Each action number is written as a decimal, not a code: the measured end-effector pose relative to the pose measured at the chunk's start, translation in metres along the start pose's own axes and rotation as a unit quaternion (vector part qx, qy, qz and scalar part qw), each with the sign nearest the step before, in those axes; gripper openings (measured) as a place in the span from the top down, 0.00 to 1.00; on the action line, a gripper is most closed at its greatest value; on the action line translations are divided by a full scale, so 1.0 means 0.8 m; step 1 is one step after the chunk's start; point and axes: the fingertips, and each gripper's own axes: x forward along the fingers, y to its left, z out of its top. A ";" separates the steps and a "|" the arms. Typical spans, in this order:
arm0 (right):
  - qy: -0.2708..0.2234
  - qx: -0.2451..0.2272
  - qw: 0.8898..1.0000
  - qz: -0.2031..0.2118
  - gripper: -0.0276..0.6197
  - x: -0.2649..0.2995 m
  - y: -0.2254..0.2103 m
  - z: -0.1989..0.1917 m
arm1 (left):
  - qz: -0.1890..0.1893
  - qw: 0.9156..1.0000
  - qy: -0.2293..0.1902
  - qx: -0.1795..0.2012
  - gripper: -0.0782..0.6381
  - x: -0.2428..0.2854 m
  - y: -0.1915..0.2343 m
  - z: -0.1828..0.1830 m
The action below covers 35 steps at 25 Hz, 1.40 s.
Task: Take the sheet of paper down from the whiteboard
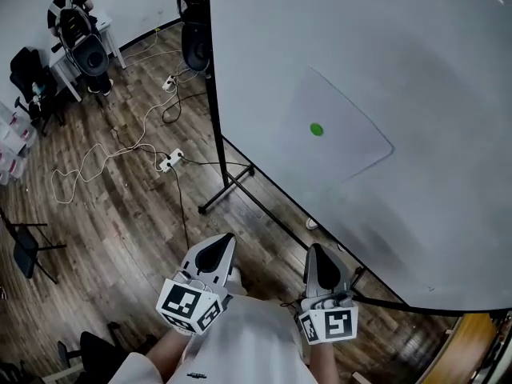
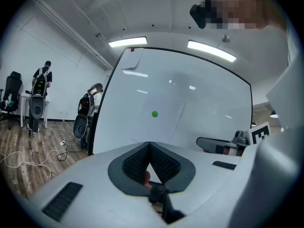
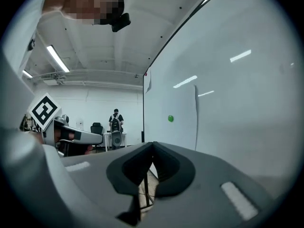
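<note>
While both tools sit close to the body, left gripper (image 1: 224, 242) and right gripper (image 1: 314, 253) have jaws closed tight, nothing between them. Ahead and above stands the whiteboard (image 1: 424, 62), well apart from both tips. The sheet of paper (image 1: 348, 150) lies flat on it, pinned by a green magnet (image 1: 317, 130). It sits up and slightly right of the tips, so the right gripper looks nearer. The next move likely needs the jaws opened and a reach to the magnet or the sheet's near side edge. Far left: power cables (image 1: 120, 154) on the wood floor and a person (image 1: 68, 2) at a desk.
</note>
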 end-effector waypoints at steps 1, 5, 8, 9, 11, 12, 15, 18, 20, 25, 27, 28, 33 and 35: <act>-0.002 -0.001 1.000 -0.009 0.96 0.009 -0.004 0.002 | -0.006 1.000 0.002 0.004 0.88 0.012 0.008 0.005; -0.006 0.003 0.999 -0.036 0.96 0.024 -0.028 0.008 | -0.035 0.999 0.006 0.015 0.88 0.051 0.008 0.014; -0.013 0.001 0.999 -0.046 0.96 0.027 -0.043 0.016 | -0.041 0.999 0.004 0.016 0.88 0.069 0.004 0.021; -0.014 0.001 0.999 -0.048 0.96 0.029 -0.047 0.020 | -0.042 0.999 0.004 0.012 0.88 0.073 0.003 0.021; -0.013 -0.002 0.999 -0.051 0.96 0.029 -0.053 0.029 | -0.044 0.999 0.004 0.003 0.88 0.076 -0.004 0.021; -0.015 -0.003 0.999 -0.052 0.96 0.028 -0.056 0.033 | -0.045 0.999 0.002 -0.001 0.88 0.077 -0.008 0.022; -0.029 -0.005 0.998 -0.061 0.96 0.027 -0.071 0.053 | -0.046 0.999 0.002 -0.004 0.88 0.084 -0.022 0.028; -0.037 -0.004 0.997 -0.069 0.96 0.031 -0.088 0.064 | -0.052 0.999 0.005 0.000 0.88 0.096 -0.033 0.032; -0.041 -0.007 0.997 -0.071 0.96 0.035 -0.099 0.065 | -0.056 0.998 0.005 0.001 0.88 0.105 -0.039 0.030; -0.063 -0.014 0.996 -0.066 0.91 0.044 -0.110 0.082 | -0.061 0.998 0.003 0.009 0.88 0.116 -0.043 0.031; -0.073 -0.017 0.995 -0.065 0.88 0.049 -0.115 0.090 | -0.064 0.998 0.001 0.015 0.88 0.122 -0.047 0.034; -0.077 -0.019 0.995 -0.067 0.86 0.052 -0.117 0.095 | -0.066 0.998 0.000 0.017 0.88 0.125 -0.049 0.036; -0.087 -0.021 0.992 -0.089 0.81 0.066 -0.135 0.126 | -0.080 0.996 -0.003 0.031 0.88 0.139 -0.066 0.059; -0.087 -0.017 0.991 -0.096 0.81 0.072 -0.143 0.128 | -0.085 0.996 -0.005 0.035 0.88 0.145 -0.070 0.062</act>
